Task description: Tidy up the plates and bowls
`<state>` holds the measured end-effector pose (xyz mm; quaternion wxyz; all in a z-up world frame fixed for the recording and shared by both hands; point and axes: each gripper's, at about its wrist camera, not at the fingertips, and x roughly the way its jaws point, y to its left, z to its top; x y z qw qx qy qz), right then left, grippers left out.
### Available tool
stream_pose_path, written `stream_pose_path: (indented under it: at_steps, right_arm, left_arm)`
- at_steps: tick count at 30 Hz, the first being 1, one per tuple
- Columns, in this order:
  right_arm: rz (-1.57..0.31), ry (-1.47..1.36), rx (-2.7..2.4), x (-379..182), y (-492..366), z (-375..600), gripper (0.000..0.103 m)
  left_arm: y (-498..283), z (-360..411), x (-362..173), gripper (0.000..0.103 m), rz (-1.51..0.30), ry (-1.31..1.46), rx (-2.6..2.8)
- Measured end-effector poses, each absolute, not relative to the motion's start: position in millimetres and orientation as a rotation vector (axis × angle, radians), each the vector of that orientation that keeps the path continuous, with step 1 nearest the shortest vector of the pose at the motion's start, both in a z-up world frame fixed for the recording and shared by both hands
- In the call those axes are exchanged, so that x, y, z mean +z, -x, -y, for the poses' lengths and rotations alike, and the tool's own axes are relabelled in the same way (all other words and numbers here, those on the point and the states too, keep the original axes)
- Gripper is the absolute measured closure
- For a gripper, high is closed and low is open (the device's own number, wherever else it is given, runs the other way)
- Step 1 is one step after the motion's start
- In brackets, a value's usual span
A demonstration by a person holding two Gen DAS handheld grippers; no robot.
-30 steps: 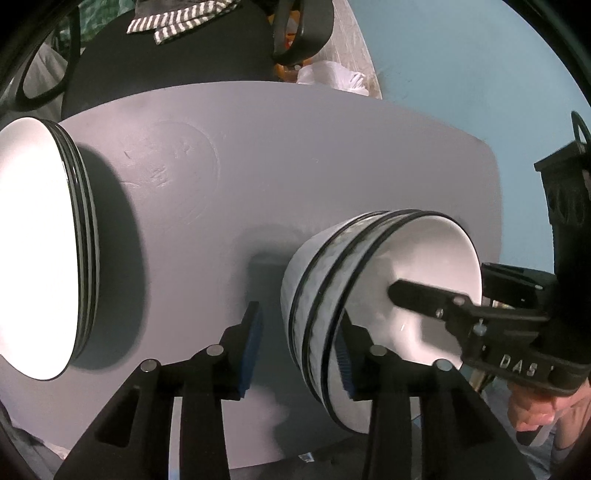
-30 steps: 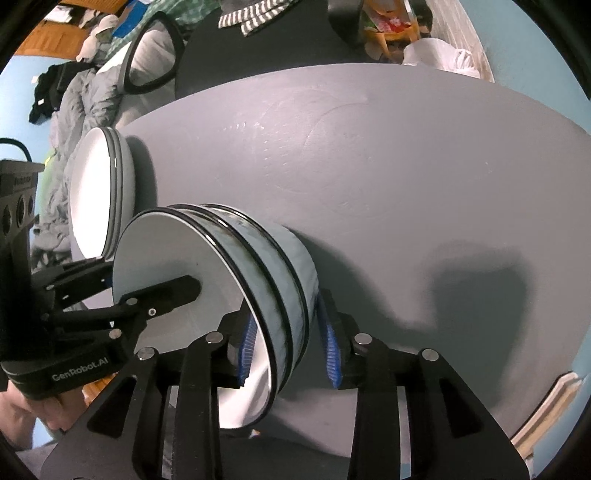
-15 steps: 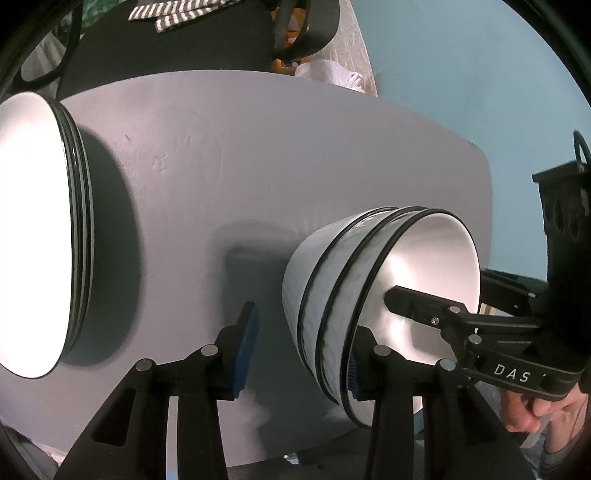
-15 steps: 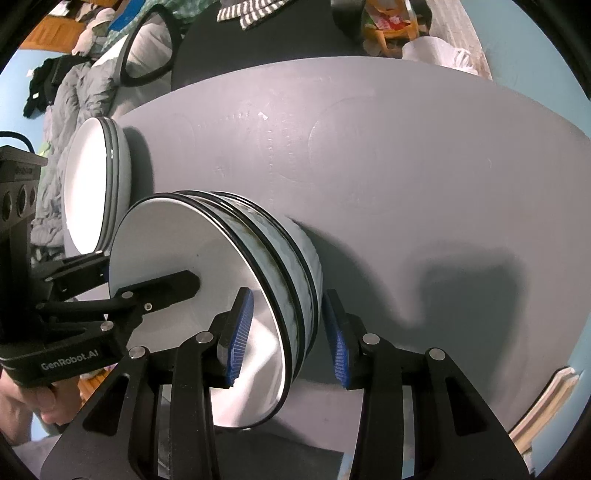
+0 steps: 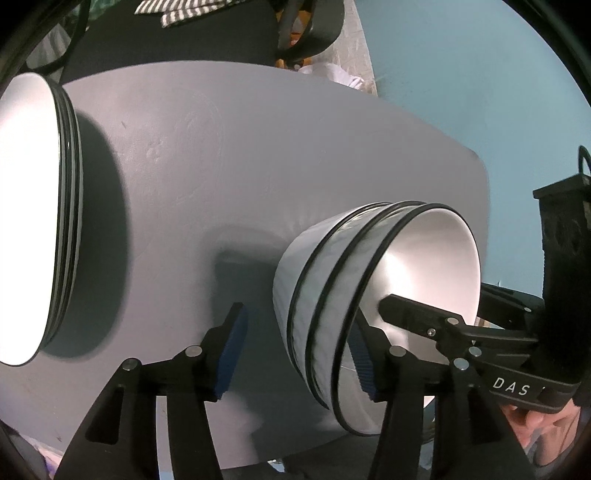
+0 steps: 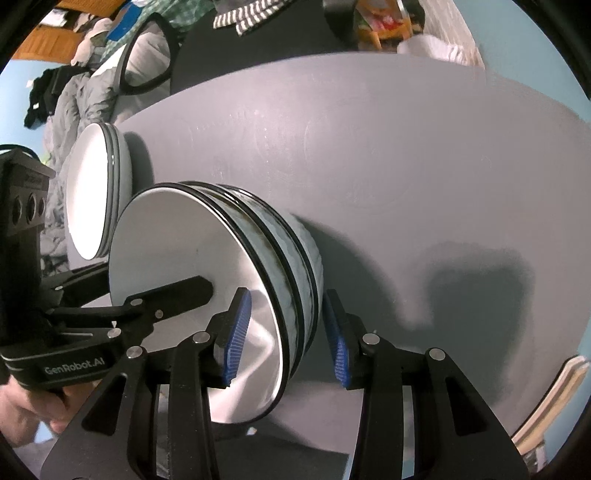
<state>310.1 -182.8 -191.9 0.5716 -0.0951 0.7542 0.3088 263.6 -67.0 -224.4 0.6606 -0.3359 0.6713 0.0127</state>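
Note:
A stack of three white bowls with black rims (image 5: 332, 295) (image 6: 280, 258) stands on the grey table (image 5: 258, 147) (image 6: 406, 166). My left gripper (image 5: 299, 354) is open with the stack's wall between its blue pads. My right gripper (image 6: 288, 332) is open too, straddling the stack's rim from the other side, its pads apart from the bowls. A stack of white black-rimmed plates (image 5: 33, 221) (image 6: 96, 192) lies on the table to the left of the bowls.
A black chair with a striped cloth (image 5: 177, 11) (image 6: 243, 18) stands beyond the table's far edge. Clothes and bedding (image 6: 66, 103) lie at the far left. A light wooden object (image 6: 554, 398) shows at the right edge.
Both grippers have opened wider around the bowl stack. The stack has settled on the table and both views have pulled back slightly.

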Motion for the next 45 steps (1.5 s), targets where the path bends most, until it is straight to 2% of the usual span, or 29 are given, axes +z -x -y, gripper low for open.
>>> stream_pose_path:
  at_steps: [1,3,7,12,17,33,45]
  right_arm:
    - [-1.772,0.221,0.727,-192,-309,182,0.064]
    - [-1.778,0.219,0.736,-192,-308,183,0.064]
    - [-1.785,0.197,0.732,-192,-309,185,0.066]
    - [-1.772,0.208,0.692,-187,-307,186,0.075]
    - [-1.764,0.223,0.672,-183,-306,186,0.083]
    - [-1.786,0.234,0.703,-182,-282,161,0.083]
    - [-1.722,0.3,0.78,-145,-271,107,0.083]
  left_arm:
    - [-264,68,-222,0.055,-1.515,0.764,0.025]
    - [-264,71,-220,0.065,-1.505,0.778,0.017]
    - [-267,74,-215,0.066,-1.511,0.756,0.035]
    - [-265,74,-206,0.084,-1.518,0.719,0.095]
    - [-265,77,-205,0.086,-1.529,0.676,0.124]
    - [-221,53,-205,0.086,-1.543,0.699,0.173]
    - [-189,12,-162,0.086,-1.456,0.731,0.256]
